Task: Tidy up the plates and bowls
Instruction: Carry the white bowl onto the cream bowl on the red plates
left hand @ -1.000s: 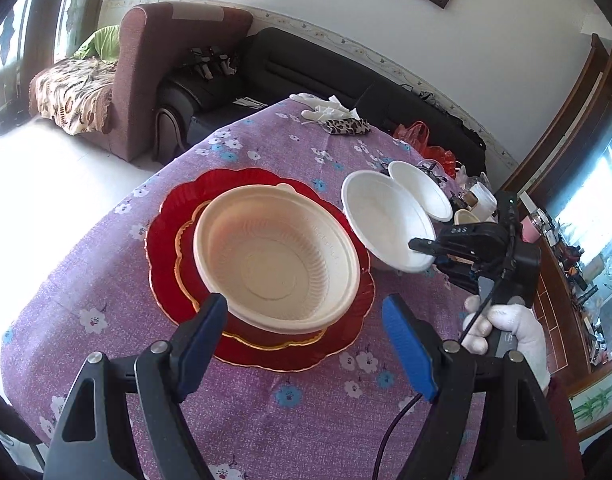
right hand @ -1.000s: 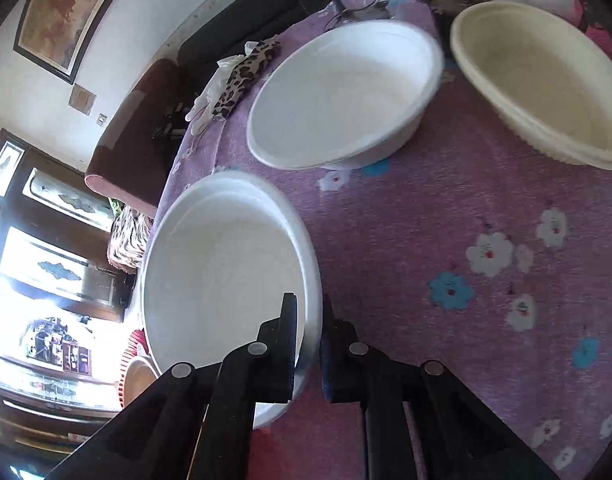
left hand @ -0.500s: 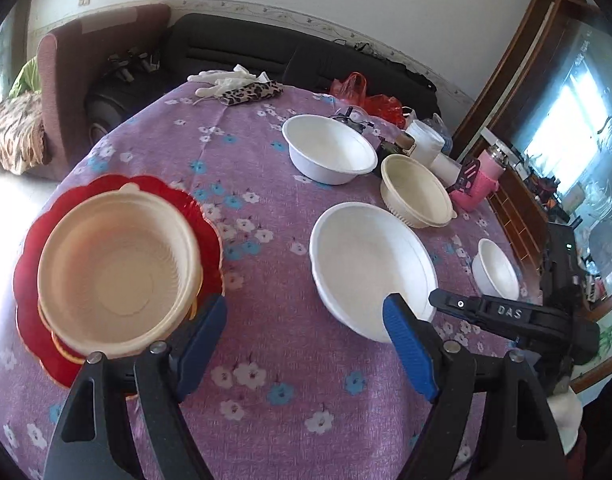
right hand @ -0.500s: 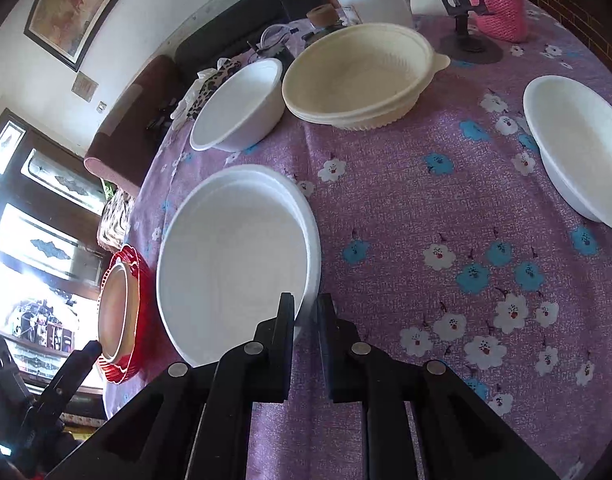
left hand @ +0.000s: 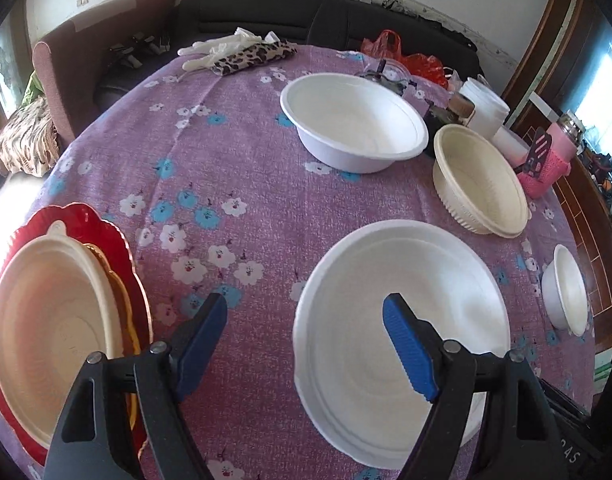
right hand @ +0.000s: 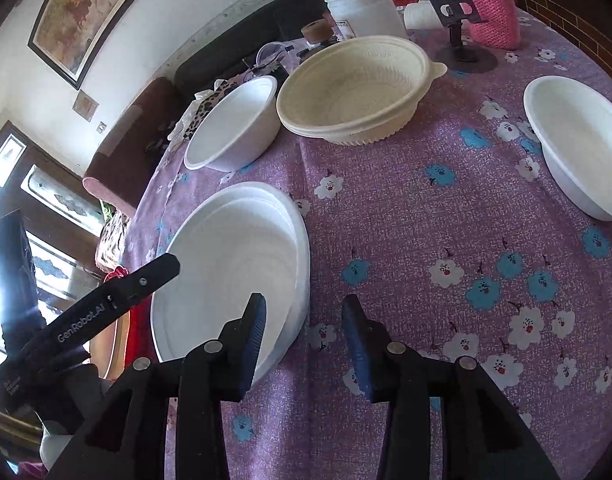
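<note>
A large white bowl (left hand: 401, 320) (right hand: 234, 272) sits on the purple flowered tablecloth. My right gripper (right hand: 302, 332) is open, its jaws on either side of the bowl's near rim, no longer touching it. My left gripper (left hand: 306, 340) is open and empty above the bowl's left rim. A cream bowl (left hand: 46, 320) rests on stacked red plates (left hand: 118, 248) at the left. Another white bowl (left hand: 353, 120) (right hand: 234, 124), a ribbed cream bowl (left hand: 477, 180) (right hand: 349, 88) and a small white bowl (left hand: 565, 292) (right hand: 577, 144) stand further off.
A pink knitted cup (right hand: 489, 4), a black phone stand (right hand: 453, 12), a white tub (right hand: 361, 8) and small jars crowd the far side. Gloves and a leopard-print cloth (left hand: 254, 56) lie at the back. A sofa (left hand: 306, 12) stands behind the table.
My right gripper has opened and let go of the large white bowl, which now rests on the cloth. My left gripper has swung right, away from the red plates, to the bowl.
</note>
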